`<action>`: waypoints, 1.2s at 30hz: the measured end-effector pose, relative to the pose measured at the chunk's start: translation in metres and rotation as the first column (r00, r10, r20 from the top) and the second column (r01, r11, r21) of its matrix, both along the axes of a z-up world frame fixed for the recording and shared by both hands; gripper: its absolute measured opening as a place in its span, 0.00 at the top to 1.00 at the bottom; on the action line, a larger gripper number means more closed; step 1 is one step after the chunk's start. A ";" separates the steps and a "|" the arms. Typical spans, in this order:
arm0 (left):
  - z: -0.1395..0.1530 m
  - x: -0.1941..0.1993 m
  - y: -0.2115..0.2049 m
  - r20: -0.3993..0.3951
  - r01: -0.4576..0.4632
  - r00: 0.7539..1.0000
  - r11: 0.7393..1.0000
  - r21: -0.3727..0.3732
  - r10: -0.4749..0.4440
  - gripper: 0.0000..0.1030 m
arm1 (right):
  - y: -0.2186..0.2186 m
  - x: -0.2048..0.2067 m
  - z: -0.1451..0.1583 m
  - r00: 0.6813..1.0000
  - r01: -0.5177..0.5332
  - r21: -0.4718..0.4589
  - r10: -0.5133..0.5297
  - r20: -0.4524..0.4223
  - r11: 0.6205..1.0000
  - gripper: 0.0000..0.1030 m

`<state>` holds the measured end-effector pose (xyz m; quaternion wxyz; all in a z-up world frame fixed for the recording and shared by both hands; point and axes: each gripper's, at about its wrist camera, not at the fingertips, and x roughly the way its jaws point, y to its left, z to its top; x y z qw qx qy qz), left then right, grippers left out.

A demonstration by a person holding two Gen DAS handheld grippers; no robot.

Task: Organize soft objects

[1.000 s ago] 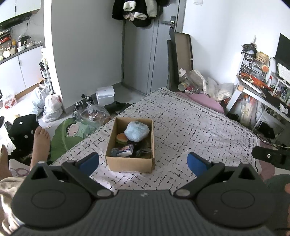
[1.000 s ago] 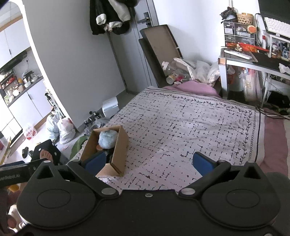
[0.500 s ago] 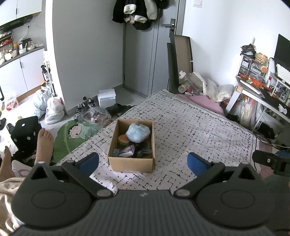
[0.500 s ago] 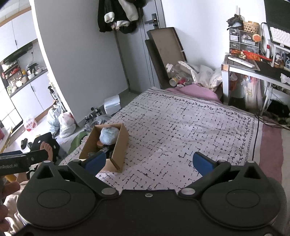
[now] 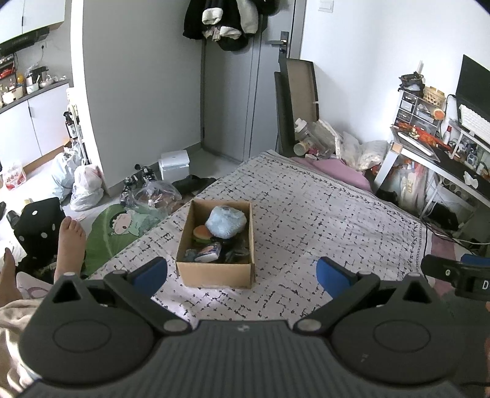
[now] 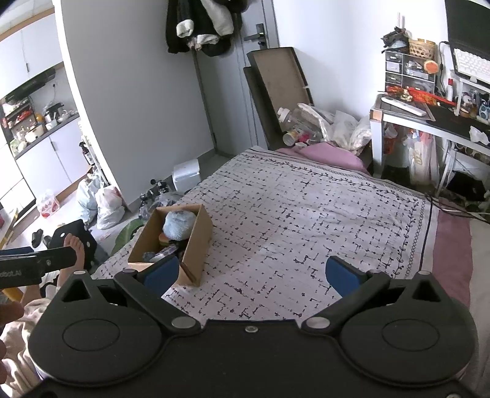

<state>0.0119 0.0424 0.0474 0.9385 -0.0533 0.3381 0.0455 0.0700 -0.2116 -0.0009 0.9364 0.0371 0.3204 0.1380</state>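
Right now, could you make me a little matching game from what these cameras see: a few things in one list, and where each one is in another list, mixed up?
Things:
1. fluffy blue toy
2. cardboard box
3. dark jackets
4. white keyboard

Places:
A. hanging on the door
B. on the patterned bedspread
C. up on the desk
D. inside the box, on top of the pile

Pairs: 1-D, 2-B, 3-A, 4-C
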 end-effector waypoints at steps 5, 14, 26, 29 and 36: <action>-0.004 0.000 0.001 -0.007 -0.011 1.000 1.000 -0.008 0.011 0.00 | 0.002 0.000 -0.001 1.000 -0.005 -0.007 0.005 -0.006 1.000 0.00; -0.009 -0.001 0.005 -0.011 -0.003 1.000 1.000 -0.024 0.003 0.00 | 0.003 0.001 -0.003 1.000 0.003 -0.018 -0.003 -0.015 1.000 0.00; -0.013 -0.001 0.005 -0.007 0.017 1.000 0.999 -0.032 -0.017 0.00 | 0.003 0.003 -0.006 1.000 0.005 -0.021 -0.006 -0.028 1.000 0.00; -0.014 -0.001 0.004 -0.008 0.021 1.000 0.999 -0.030 -0.022 0.00 | 0.002 0.004 -0.005 1.000 0.002 -0.019 -0.002 -0.027 1.000 0.00; -0.015 -0.001 0.005 -0.005 0.024 1.000 0.999 -0.030 -0.024 0.00 | 0.001 0.005 -0.006 0.999 0.011 -0.019 -0.011 -0.033 1.000 0.00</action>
